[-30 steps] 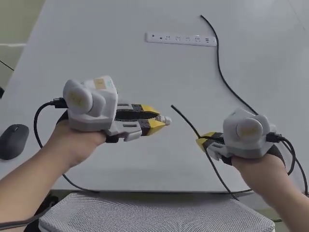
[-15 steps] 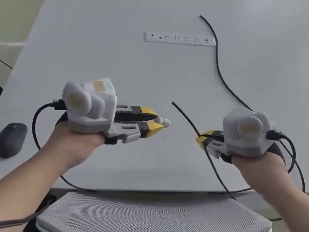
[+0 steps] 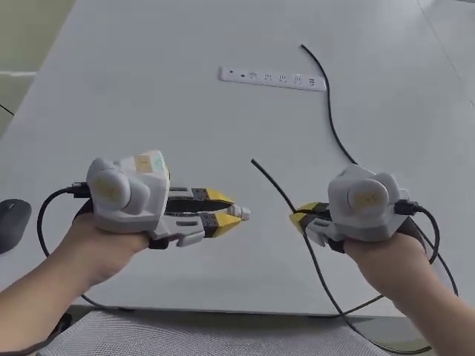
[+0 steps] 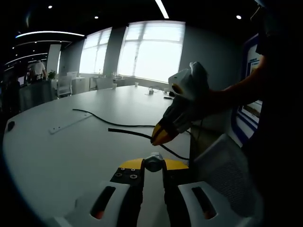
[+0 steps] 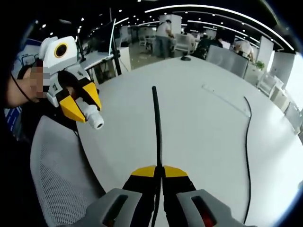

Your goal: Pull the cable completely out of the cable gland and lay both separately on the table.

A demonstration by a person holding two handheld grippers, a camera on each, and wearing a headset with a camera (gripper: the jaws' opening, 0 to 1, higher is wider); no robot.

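The left gripper [image 3: 227, 211], at lower left of the head view, has its yellow-tipped jaws clamped on a small pale grey plastic cable gland [image 3: 243, 213], which juts from the tips above the white tabletop [image 3: 148, 96]. The right gripper [image 3: 298, 217], at lower right, is closed on a thin black cable [image 3: 273, 184]. The cable's free end reaches up and left of the jaws, clear of the gland, while the rest drops past the table's near edge at the bottom. In the right gripper view the cable [image 5: 156, 123] runs straight up from between the pressed-together jaws, with the gland [image 5: 95, 120] held at the left. A long white power strip [image 3: 272, 77] lies at upper centre, and a dark grey mouse [image 3: 10, 221] sits at the left edge.
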